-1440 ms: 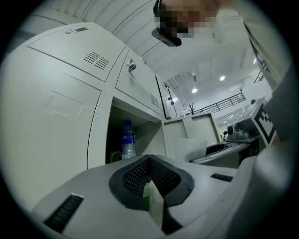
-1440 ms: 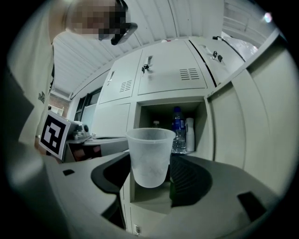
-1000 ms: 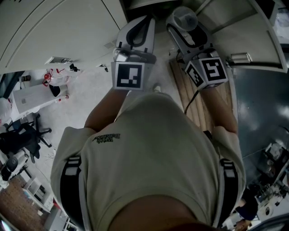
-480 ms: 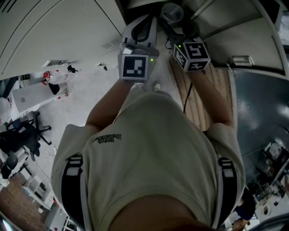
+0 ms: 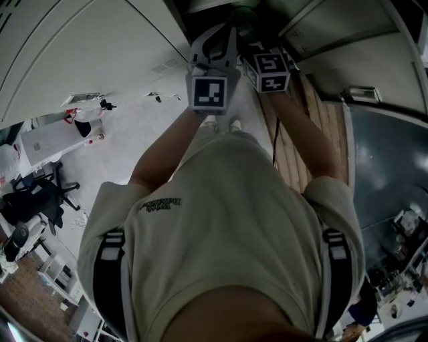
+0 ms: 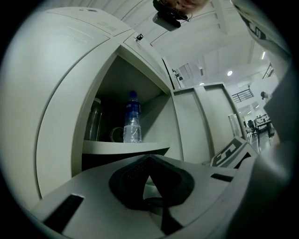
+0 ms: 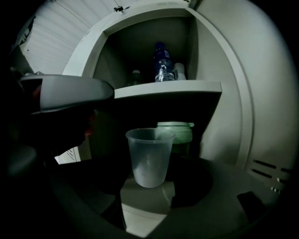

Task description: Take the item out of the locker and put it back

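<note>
A clear plastic cup (image 7: 149, 156) hangs upright between the jaws of my right gripper (image 7: 149, 179), which is shut on it. The cup is at the mouth of the locker's dark lower compartment, in front of a green-lidded container (image 7: 175, 132). In the head view only the right gripper's marker cube (image 5: 267, 70) shows; its jaws and the cup are hidden in the dark locker opening (image 5: 207, 13). My left gripper (image 6: 148, 161) is shut with nothing in it and sits just left of the right one (image 5: 215, 47), pointing at the locker.
The shelf (image 6: 126, 147) above holds a water bottle (image 6: 132, 122), a glass jar (image 6: 93, 120) and a mug (image 6: 117, 135). Pale locker doors (image 5: 87, 53) stand on the left. Wooden slats (image 5: 304, 140) lie on the floor at the right. Office chairs (image 5: 33, 200) are far left.
Both grippers have moved forward towards the locker. The cup, in plain view in the head view a second ago, has passed into the dark opening with the right gripper.
</note>
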Demonstrator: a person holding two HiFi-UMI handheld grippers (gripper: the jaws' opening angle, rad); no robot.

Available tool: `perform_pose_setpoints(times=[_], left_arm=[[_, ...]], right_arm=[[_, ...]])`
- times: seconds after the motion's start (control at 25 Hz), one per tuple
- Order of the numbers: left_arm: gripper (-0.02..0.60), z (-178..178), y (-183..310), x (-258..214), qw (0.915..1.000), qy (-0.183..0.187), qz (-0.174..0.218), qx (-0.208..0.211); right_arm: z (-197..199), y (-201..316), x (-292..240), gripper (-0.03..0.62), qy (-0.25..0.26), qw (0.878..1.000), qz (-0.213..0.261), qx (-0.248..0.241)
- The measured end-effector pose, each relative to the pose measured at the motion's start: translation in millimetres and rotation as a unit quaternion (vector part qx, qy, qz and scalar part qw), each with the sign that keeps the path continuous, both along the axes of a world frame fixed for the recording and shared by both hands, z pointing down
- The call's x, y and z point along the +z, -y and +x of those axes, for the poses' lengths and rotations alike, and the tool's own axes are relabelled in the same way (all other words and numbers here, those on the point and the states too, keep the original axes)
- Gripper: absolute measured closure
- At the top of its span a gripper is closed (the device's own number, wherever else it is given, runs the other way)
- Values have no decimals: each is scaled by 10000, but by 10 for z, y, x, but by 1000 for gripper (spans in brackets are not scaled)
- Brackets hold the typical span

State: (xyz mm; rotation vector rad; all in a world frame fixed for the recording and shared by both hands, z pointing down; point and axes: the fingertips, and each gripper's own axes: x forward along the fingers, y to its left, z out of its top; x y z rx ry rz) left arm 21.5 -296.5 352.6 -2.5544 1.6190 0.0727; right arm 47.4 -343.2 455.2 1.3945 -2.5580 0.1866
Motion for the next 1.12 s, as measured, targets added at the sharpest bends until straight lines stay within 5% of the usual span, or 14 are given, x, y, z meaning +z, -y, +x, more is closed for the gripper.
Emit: perform_pose_setpoints(times=[1.12], left_arm=[[568, -81, 63, 650, 9980, 255, -559, -165]], right_arm=[[10, 86, 587, 319, -385, 9980, -484, 110]])
